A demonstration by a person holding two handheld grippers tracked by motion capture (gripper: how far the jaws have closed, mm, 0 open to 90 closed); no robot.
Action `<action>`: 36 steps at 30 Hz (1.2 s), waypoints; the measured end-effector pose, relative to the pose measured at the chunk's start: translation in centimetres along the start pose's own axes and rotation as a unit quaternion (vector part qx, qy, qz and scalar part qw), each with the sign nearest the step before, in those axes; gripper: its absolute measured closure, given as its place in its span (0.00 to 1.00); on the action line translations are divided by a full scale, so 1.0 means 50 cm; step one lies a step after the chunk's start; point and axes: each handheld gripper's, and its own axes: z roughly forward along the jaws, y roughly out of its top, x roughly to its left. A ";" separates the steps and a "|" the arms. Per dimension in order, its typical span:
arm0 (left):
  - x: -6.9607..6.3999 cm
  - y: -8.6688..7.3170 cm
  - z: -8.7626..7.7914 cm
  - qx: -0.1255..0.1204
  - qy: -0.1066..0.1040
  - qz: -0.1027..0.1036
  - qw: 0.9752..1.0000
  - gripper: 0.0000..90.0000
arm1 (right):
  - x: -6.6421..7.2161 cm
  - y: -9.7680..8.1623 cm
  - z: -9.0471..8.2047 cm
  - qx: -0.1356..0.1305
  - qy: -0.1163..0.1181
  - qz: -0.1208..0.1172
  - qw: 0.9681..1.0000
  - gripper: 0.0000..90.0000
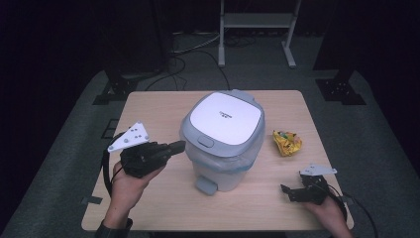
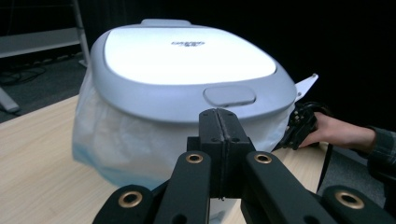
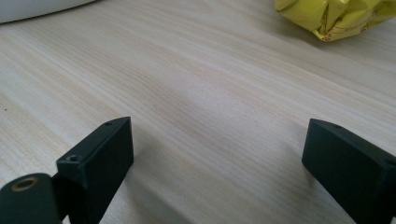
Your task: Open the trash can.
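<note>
A small grey pedal bin (image 1: 223, 144) with a white-topped lid (image 2: 187, 60) stands mid-table, lid down, a clear liner bag (image 2: 126, 140) bulging under the rim. Its foot pedal (image 1: 204, 186) points toward me. My left gripper (image 1: 177, 146) is raised just left of the bin, level with the lid's edge, jaws pressed together with nothing between them (image 2: 219, 119). A crumpled yellow wrapper (image 1: 287, 142) lies right of the bin. Low over the table near the front right corner, my right gripper (image 1: 287, 190) stands open and empty (image 3: 217, 154), with the wrapper (image 3: 336, 16) some way ahead of it.
The wooden table (image 1: 163, 106) has bare room behind and left of the bin. Beyond it are dark floor, cables and a metal stand (image 1: 257, 22). In the left gripper view the person's other hand (image 2: 341, 133) rests past the bin.
</note>
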 end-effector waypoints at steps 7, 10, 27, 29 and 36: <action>-0.008 0.020 0.024 -0.006 -0.013 0.010 1.000 1.00 | 0.000 0.000 0.000 0.000 0.000 0.000 1.000 0.09; -0.009 0.023 0.032 -0.006 -0.017 0.012 1.000 1.00 | 0.000 0.000 0.000 0.000 0.000 0.000 1.000 0.09; -0.010 0.032 0.084 0.006 -0.026 0.024 0.999 1.00 | 0.000 0.000 0.000 0.000 0.000 0.000 1.000 0.09; -0.011 0.031 0.087 0.004 -0.029 0.023 0.999 1.00 | 0.000 0.000 0.000 0.000 0.000 0.000 1.000 0.09; -0.015 0.032 0.093 0.004 -0.030 0.029 0.999 1.00 | 0.000 0.000 0.000 0.000 0.000 0.000 1.000 0.09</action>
